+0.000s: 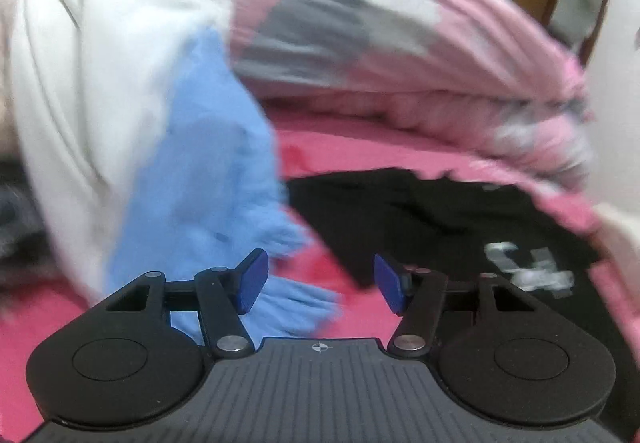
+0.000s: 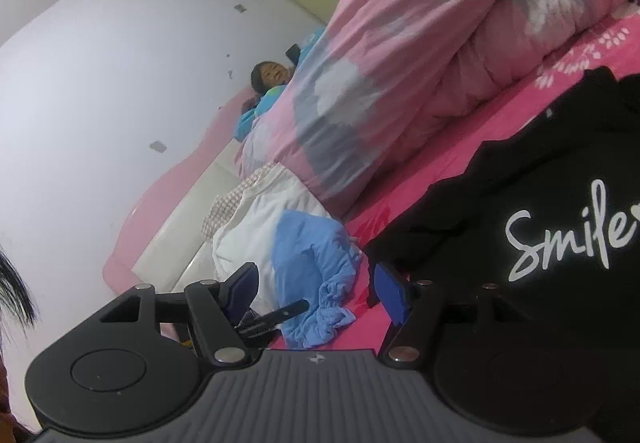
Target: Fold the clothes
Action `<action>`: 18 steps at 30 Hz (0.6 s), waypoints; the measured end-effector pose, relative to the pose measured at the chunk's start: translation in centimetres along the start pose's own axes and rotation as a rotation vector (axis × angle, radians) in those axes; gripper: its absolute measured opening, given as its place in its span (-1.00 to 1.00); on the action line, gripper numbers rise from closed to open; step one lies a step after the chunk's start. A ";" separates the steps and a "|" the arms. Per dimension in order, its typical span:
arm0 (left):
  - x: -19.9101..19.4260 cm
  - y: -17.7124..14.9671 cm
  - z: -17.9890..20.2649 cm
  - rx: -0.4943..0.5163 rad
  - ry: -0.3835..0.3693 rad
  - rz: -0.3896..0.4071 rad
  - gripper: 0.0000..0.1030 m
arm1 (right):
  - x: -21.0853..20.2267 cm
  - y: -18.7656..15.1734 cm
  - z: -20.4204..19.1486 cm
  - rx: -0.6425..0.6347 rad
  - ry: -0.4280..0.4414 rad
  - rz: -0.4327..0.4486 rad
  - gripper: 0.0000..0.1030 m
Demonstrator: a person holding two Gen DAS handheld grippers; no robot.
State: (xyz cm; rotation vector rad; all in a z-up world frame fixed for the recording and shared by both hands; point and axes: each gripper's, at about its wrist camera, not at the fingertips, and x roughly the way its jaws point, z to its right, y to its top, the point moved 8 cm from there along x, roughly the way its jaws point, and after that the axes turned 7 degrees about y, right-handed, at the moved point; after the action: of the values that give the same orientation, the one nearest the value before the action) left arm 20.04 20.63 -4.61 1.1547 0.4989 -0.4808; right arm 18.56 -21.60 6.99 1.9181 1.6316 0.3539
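On the magenta bed sheet, soft black T-shirt lies flat beside crumpled blue cloth; both hand-held grippers, left and right, gape empty.

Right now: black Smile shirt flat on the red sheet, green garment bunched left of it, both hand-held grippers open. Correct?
Not quite: the bunched garment is blue, not green, as the right wrist view shows. The black shirt on the red sheet and both open grippers check out.

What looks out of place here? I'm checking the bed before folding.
The blue garment lies crumpled on the white clothes at the bed's edge; the black shirt lies rumpled.
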 end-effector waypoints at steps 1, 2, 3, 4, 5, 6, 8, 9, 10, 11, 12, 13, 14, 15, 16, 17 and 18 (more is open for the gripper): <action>0.5 -0.5 0.7 -0.043 -0.054 -0.025 0.14 | 0.2 -0.1 -0.1 -0.003 -0.003 -0.004 0.30; 1.2 -1.0 1.2 -0.095 -0.101 -0.055 0.12 | 0.6 -0.2 0.0 0.000 -0.005 -0.008 0.30; 2.1 -1.5 1.6 -0.152 -0.144 -0.086 0.12 | 0.8 -0.2 0.0 0.006 -0.004 -0.010 0.30; 3.1 -2.1 1.6 -0.214 -0.167 -0.111 0.12 | 1.1 -0.3 0.0 0.014 -0.002 -0.011 0.30; 4.1 -2.7 1.3 -0.279 -0.179 -0.132 0.08 | 1.3 -0.3 0.0 0.019 -0.002 -0.011 0.30; 5.1 -3.2 1.1 -0.345 -0.190 -0.153 0.07 | 1.4 -0.3 -0.1 0.018 -0.004 -0.011 0.30; 6.8 -3.6 0.2 -0.439 -0.173 -0.158 0.06 | 1.6 -0.2 -0.3 0.015 -0.007 -0.012 0.30; 7.6 -3.7 -0.2 -0.483 -0.161 -0.157 0.06 | 1.7 -0.1 -0.3 0.012 -0.008 -0.013 0.30; 8.1 -3.6 -0.5 -0.507 -0.151 -0.148 0.06 | 1.8 0.0 -0.3 0.010 -0.009 -0.013 0.30; 8.3 -3.4 -0.6 -0.519 -0.144 -0.135 0.06 | 1.9 0.1 -0.3 0.008 -0.009 -0.013 0.30; 8.6 -3.1 -0.7 -0.532 -0.136 -0.122 0.06 | 2.0 0.2 -0.2 0.008 -0.011 -0.014 0.30; 8.8 -3.0 -0.7 -0.532 -0.122 -0.114 0.03 | 2.2 0.3 -0.1 0.007 -0.012 -0.015 0.30; 9.0 -3.0 -0.6 -0.523 -0.105 -0.108 -0.02 | 2.4 0.3 0.0 0.009 -0.013 -0.017 0.30; 9.2 -3.1 -0.6 -0.510 -0.084 -0.099 -0.06 | 2.6 0.4 0.2 0.010 -0.015 -0.019 0.31; 9.4 -3.2 -0.5 -0.494 -0.060 -0.088 -0.20 | 2.9 0.4 0.4 0.012 -0.018 -0.021 0.31; 9.5 -3.2 -0.4 -0.473 -0.038 -0.079 -0.29 | 3.3 0.6 0.7 0.011 -0.024 -0.023 0.31; 9.6 -3.2 -0.4 -0.448 -0.017 -0.072 -0.35 | 3.7 0.8 0.9 0.010 -0.029 -0.025 0.31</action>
State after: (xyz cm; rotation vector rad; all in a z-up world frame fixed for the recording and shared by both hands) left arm 25.75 18.97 -12.81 0.7044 0.5996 -0.4134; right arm 20.47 -18.34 6.14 1.9000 1.6398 0.3067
